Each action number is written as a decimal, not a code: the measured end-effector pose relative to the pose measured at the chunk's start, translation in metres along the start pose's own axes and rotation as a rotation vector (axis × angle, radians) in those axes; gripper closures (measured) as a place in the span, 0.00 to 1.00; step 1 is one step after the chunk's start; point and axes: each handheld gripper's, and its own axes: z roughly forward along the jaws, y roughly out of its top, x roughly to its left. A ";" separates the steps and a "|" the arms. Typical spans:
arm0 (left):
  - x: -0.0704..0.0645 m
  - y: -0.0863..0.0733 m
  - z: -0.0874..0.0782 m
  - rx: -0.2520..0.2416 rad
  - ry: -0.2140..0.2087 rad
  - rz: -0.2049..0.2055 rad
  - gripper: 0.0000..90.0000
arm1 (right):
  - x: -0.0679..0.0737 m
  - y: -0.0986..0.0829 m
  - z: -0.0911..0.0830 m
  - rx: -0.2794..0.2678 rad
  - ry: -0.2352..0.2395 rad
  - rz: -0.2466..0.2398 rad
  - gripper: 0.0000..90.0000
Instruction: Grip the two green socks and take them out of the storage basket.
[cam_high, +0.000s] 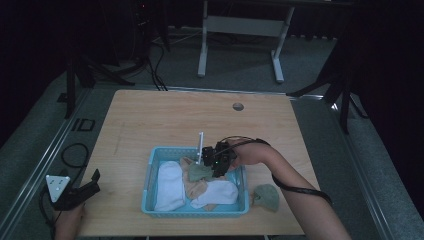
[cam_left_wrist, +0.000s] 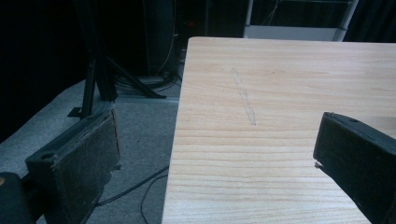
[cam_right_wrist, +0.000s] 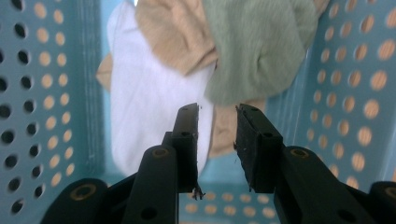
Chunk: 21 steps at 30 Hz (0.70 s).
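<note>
Wooden table (cam_high: 150, 120) under dim light, a small round hole (cam_high: 238, 106) near its far edge, a faint scratch (cam_left_wrist: 244, 97) on the boards in the left gripper view. Beyond the far edge, grey floor, a white desk frame (cam_high: 240, 35), dark stands and loose cables (cam_high: 74, 155) off to the left.

On the near half of the table, a light blue perforated basket (cam_high: 150, 165), with a thin white upright piece (cam_high: 200, 146) at its far rim. Inside: a white sock (cam_high: 169, 186) along the left, a second white sock (cam_high: 218, 193) toward the right, beige socks (cam_high: 196, 189) between and underneath, a green sock (cam_high: 199, 172) on top near the far side. Outside the basket, just beside its right wall, another green sock (cam_high: 267, 196) flat on the wood.

Right gripper (cam_right_wrist: 217, 122) down over the far right part of the basket, jaws parted by a narrow gap, nothing pinched between them. Just past the tips: the green sock (cam_right_wrist: 254, 46), beige fabric (cam_right_wrist: 180, 35) and white sock (cam_right_wrist: 144, 102); contact with the cloth not clear. From above, same gripper (cam_high: 220, 159) right against the green sock.

Left gripper (cam_high: 75, 192) well away at the near left corner of the table, jaws wide apart, empty, one jaw over the floor and the other over bare wood
</note>
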 end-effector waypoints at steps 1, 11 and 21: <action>0.000 0.000 0.000 0.001 0.001 0.000 0.01 | -0.001 0.004 0.002 0.001 0.002 -0.004 0.77; 0.000 0.000 0.000 0.005 0.001 0.001 0.01 | -0.008 0.025 0.025 0.028 0.006 -0.026 0.76; 0.001 0.000 0.000 0.006 -0.002 0.001 0.01 | -0.014 0.031 0.052 0.068 0.021 -0.014 0.80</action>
